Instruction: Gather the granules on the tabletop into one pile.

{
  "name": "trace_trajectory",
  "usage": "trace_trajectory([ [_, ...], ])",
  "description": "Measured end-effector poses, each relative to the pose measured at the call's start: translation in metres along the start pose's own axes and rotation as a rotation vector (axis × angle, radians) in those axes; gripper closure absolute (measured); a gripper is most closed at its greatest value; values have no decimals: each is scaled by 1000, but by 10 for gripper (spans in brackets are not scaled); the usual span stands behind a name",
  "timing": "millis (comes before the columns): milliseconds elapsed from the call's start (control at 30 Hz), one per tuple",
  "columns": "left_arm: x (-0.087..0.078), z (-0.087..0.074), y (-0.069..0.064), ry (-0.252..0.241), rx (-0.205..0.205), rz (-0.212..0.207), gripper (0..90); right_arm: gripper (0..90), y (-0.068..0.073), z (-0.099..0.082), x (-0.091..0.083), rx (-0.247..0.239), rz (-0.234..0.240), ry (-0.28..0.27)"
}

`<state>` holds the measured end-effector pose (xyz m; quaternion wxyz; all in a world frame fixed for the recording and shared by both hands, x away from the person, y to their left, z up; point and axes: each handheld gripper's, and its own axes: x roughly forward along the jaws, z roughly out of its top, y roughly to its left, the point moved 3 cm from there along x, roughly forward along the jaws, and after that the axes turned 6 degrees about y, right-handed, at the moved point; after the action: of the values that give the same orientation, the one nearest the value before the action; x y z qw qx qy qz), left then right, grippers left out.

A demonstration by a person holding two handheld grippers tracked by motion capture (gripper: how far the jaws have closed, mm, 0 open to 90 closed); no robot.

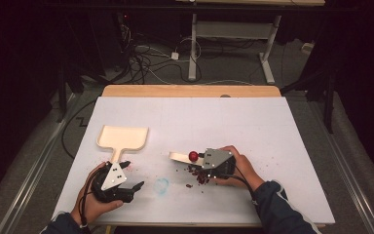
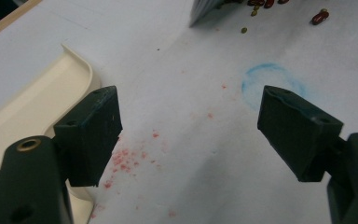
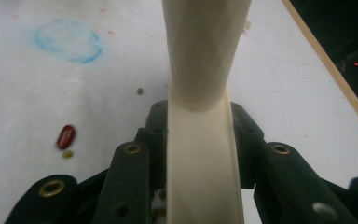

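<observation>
A cream dustpan (image 1: 122, 138) lies flat at the table's left, its short handle pointing toward me. Just right of that handle, my left gripper (image 1: 132, 175) rests low with its jaws wide apart and nothing between them. In the left gripper view the dustpan's rim (image 2: 32, 100) lies beside the gripper (image 2: 189, 126). My right gripper (image 1: 198, 163) is shut on the handle of a cream scraper (image 1: 180, 157), which points left. The right gripper view shows the scraper (image 3: 200, 70) clamped upright in the gripper (image 3: 198, 116). Several red and green beans (image 1: 197, 176) lie under and beside the right gripper.
A blue chalk-like ring (image 1: 161, 185) is drawn on the white table (image 1: 272, 146) between the two grippers. Red crumbs (image 2: 126, 158) dot the surface near the dustpan handle. A single red bean (image 3: 66, 136) lies left of the scraper. A wooden strip (image 1: 190, 90) runs along the table's far edge.
</observation>
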<state>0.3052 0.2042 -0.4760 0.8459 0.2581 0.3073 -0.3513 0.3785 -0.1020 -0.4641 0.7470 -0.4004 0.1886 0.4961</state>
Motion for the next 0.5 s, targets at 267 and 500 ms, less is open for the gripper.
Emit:
trace_trajectory([
  [267, 0, 1, 0, -3, 3, -3, 209, 673, -5, -8, -19, 9, -26, 5],
  [500, 0, 2, 0, -5, 1, -2, 209, 672, -17, -3, -41, 134, -104, -50],
])
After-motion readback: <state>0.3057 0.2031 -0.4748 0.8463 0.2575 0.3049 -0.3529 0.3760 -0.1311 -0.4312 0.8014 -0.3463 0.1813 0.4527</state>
